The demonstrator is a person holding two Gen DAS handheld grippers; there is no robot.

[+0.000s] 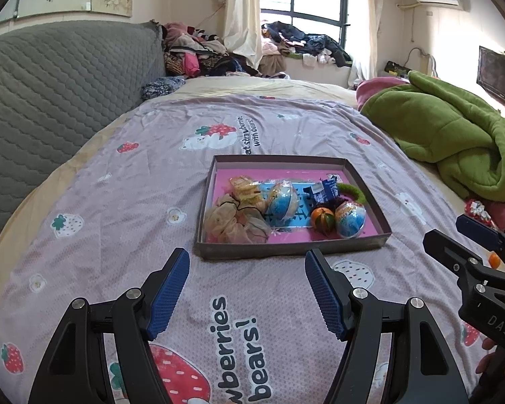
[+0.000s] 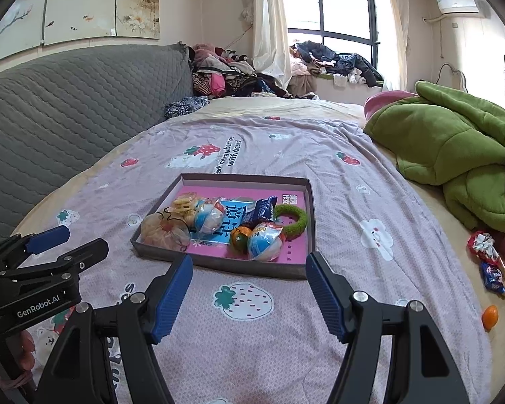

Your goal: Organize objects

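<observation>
A shallow grey box [image 1: 286,252] with a pink floor lies on the strawberry-print bedspread. It holds a sheer peach scrunchie [image 1: 235,224], two blue-and-white egg capsules [image 1: 281,202], a small orange [image 1: 321,219], a blue snack packet [image 1: 323,190] and a green fuzzy ring [image 1: 353,192]. My left gripper [image 1: 246,260] hovers open just short of the box's near wall, nothing between its pads. My right gripper [image 2: 248,260] is open and empty too, in front of the same box [image 2: 311,215]. Loose on the bed at the right lie another small orange [image 2: 490,316], a blue wrapped sweet [image 2: 493,276] and a red-and-white wrapped item [image 2: 481,242].
A bunched green blanket [image 2: 461,155] takes up the bed's right side. The grey quilted headboard [image 1: 57,107] runs along the left. Piled clothes [image 1: 202,54] sit beyond the bed near the window. Each gripper shows at the edge of the other's view.
</observation>
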